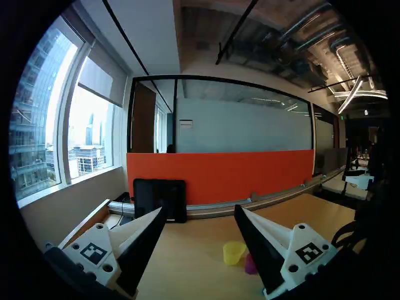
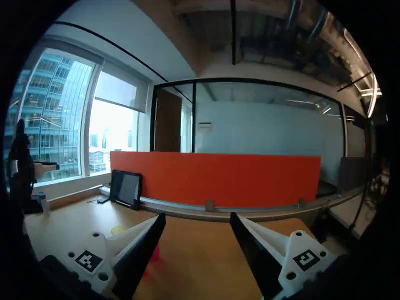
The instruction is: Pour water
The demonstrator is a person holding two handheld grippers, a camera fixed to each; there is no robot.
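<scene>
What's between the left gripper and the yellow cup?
Nothing visible. The left gripper is open, and bare desk lies before the yellow cup. A pink cup sits close beside it, partly behind a finger, not in front.

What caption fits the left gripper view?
Left gripper, jaws open, held over a wooden desk; yellow cup beside pink cup ahead.

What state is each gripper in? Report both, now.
Left gripper: open, holding nothing.
Right gripper: open, holding nothing.
</scene>
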